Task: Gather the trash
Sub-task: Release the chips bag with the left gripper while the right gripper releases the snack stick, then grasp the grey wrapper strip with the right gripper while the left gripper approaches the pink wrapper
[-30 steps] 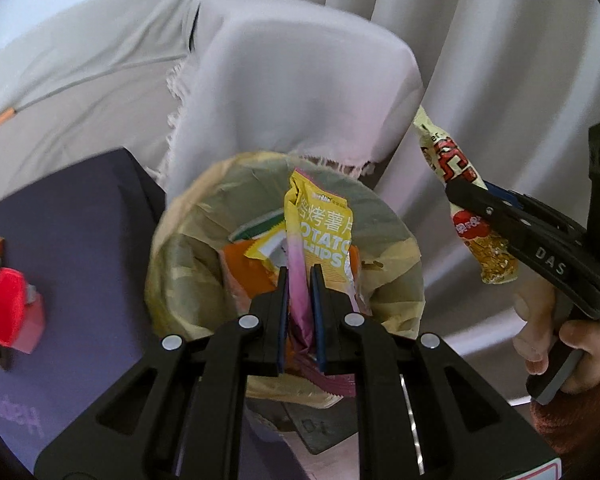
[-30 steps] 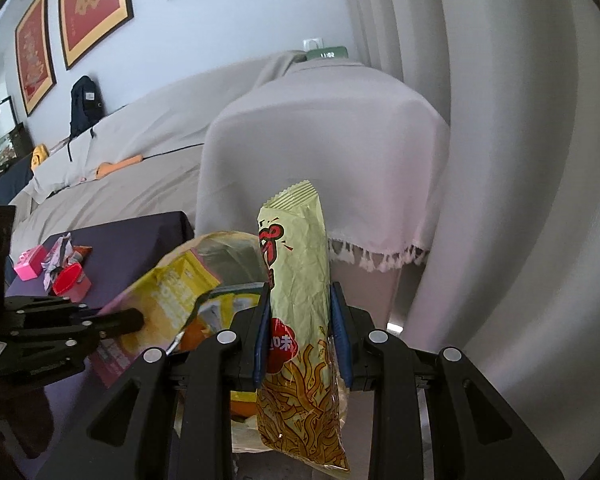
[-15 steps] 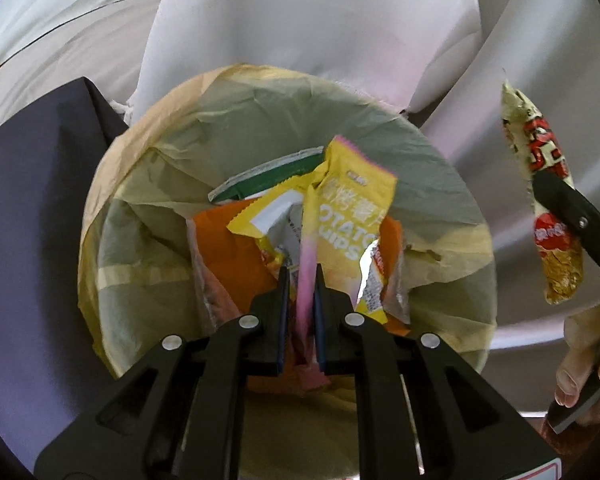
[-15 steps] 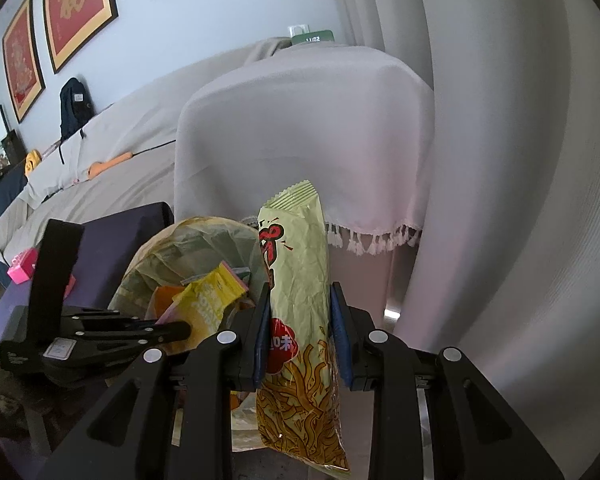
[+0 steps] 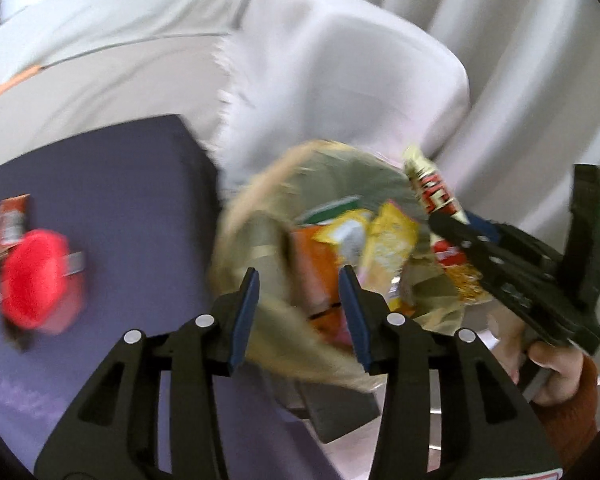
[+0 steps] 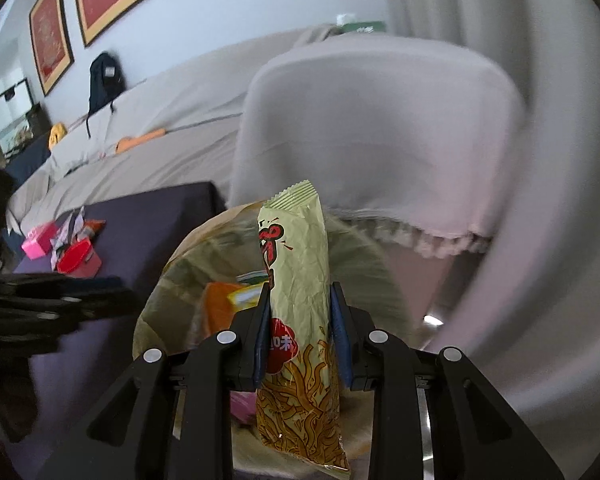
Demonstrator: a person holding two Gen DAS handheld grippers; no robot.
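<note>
The trash bin lined with a yellowish bag [image 5: 260,216] stands beside the dark purple table [image 5: 132,184]; it also shows in the right wrist view [image 6: 172,280]. Inside lie the yellow potato chips bag [image 5: 392,248] and an orange wrapper [image 5: 316,264]. My left gripper [image 5: 300,292] is open and empty above the bin's near rim. My right gripper [image 6: 300,316] is shut on a pale green noodle snack packet [image 6: 296,280], held upright over the bin; this packet shows in the left wrist view [image 5: 436,196] too.
On the table lie a red-lidded box [image 5: 36,280] and wrappers [image 5: 10,220]; in the right wrist view they sit with a pink box [image 6: 40,244]. A grey-covered sofa [image 6: 180,108] and armrest [image 6: 380,128] stand behind. Curtains [image 5: 520,60] hang at right.
My left gripper opened and let the yellow chips bag fall into the bin, then drew back and left. My right gripper moved the snack packet over the bin.
</note>
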